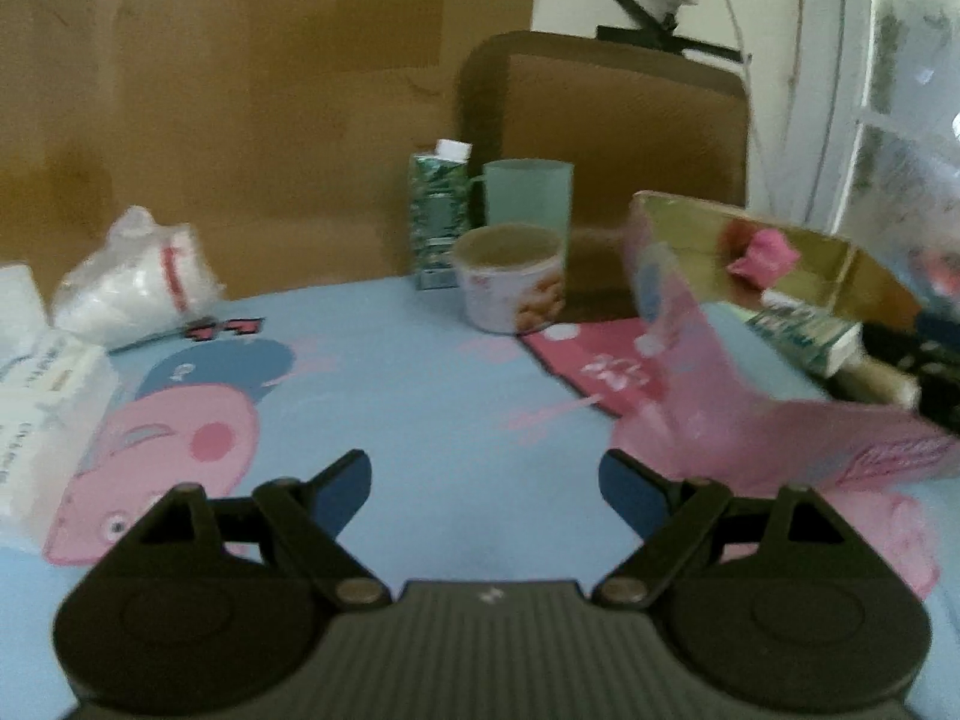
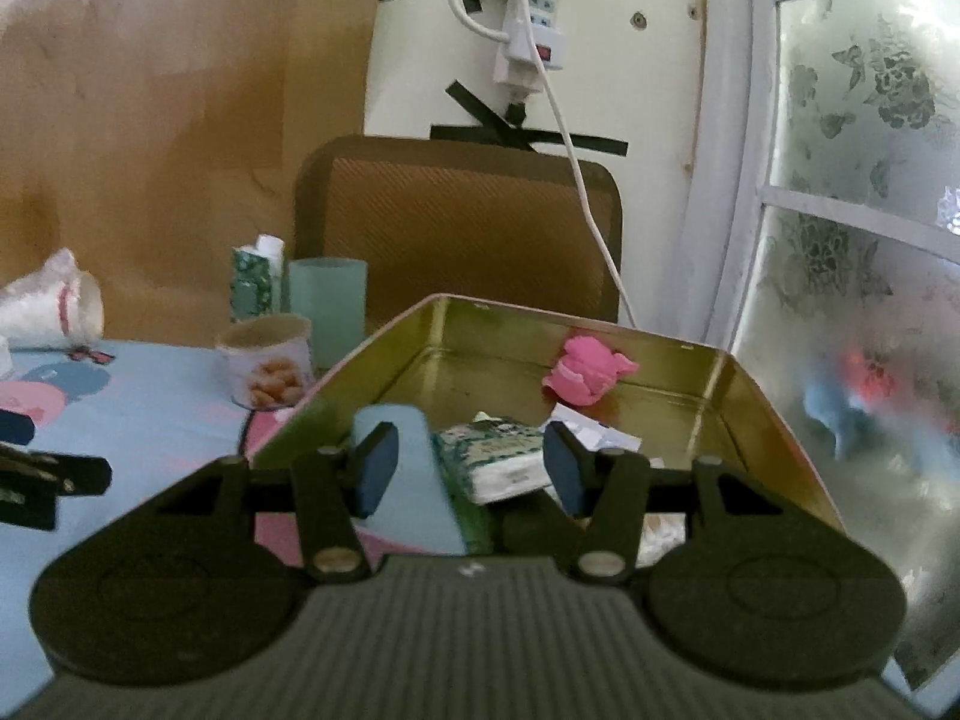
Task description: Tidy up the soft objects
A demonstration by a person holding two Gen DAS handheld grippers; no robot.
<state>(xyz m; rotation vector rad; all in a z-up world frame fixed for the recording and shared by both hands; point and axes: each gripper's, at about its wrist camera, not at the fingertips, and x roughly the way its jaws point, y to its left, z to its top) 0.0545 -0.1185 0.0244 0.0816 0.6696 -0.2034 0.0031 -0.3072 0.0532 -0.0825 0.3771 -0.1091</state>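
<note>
My left gripper [image 1: 483, 468] hangs open and empty over the blue cartoon tablecloth [image 1: 420, 408]. White tissue packs [image 1: 36, 390] and a plastic bag of white soft stuff [image 1: 132, 282] lie to its left. On its right stands a gold tin with pink outer walls [image 1: 690, 360]. In the tin [image 2: 660, 360] lie a pink soft toy [image 2: 585, 372] and paper bits. My right gripper [image 2: 468, 438] reaches over the tin's near corner, half closed around a green-and-white tissue pack [image 2: 498, 462]. A pale blue flat piece [image 2: 414, 480] stands against its left pad. The toy [image 1: 759, 255] and the pack [image 1: 804, 330] also show from the left.
A green carton [image 1: 438, 216], a teal cup [image 1: 528, 192] and a snack cup [image 1: 510, 276] stand at the table's far edge, in front of a brown chair back [image 1: 624, 120]. Cardboard covers the wall behind. A frosted window [image 2: 840, 240] and a hanging power strip [image 2: 534, 30] are on the right.
</note>
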